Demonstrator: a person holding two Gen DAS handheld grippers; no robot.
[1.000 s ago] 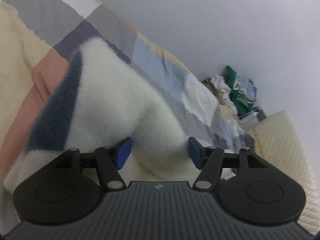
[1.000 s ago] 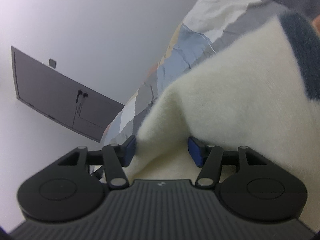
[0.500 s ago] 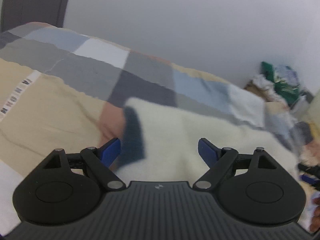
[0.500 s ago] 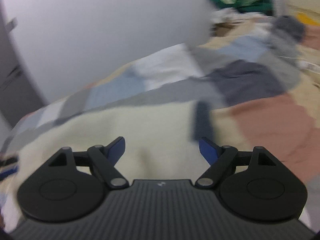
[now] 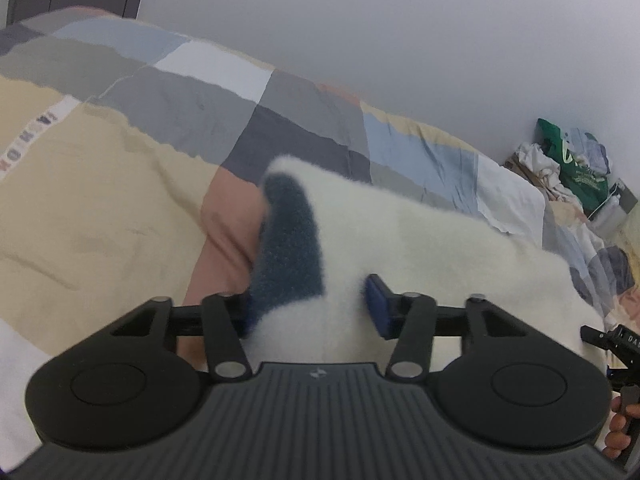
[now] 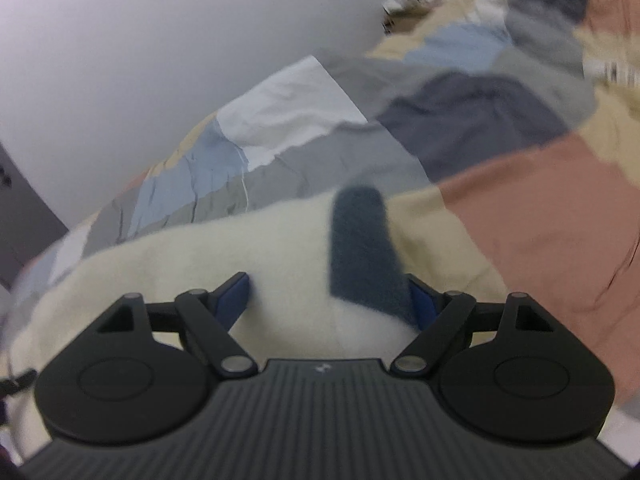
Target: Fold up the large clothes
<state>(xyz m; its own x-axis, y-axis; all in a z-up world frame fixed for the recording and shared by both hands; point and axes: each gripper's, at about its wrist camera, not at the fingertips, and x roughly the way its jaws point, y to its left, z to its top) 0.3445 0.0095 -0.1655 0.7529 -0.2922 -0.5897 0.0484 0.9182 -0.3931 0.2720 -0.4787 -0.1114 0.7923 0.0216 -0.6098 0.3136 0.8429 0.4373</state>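
Between my left gripper's pads: my left gripper (image 5: pixel 306 308) has its blue pads partly spread with a bunched edge of the fleece garment (image 5: pixel 420 240) filling the gap; I judge it a pinch on the fabric, though the left pad is mostly buried in the pile.
Between my right gripper's pads: my right gripper (image 6: pixel 330 300) sits the same way, pads apart around a thick fold of the same garment (image 6: pixel 200 256), and I read that as a grip on cloth too.
Why held so: I take one end in each gripper so the wide cream body spans between them, which I judge is the setup for carrying an edge over into a fold.
Dark band: a navy stripe (image 5: pixel 290 244) rises from beside the left pad; the stripe (image 6: pixel 360 240) also runs up from the right gripper's right pad.
Where the garment lies: it rests on the bed, over the patchwork bedcover (image 5: pixel 120 168), with its bulk draped low and only the gripped ends lifted.
Other gripper in view: at the left camera's right edge I see part of the other tool and a hand (image 5: pixel 620 428).
Far corner: a heap of clothes and bags (image 5: pixel 568 168) lies against the wall (image 5: pixel 400 40).
Containers: a green bag (image 5: pixel 580 176) sits in that heap; I cannot tell what is in it.
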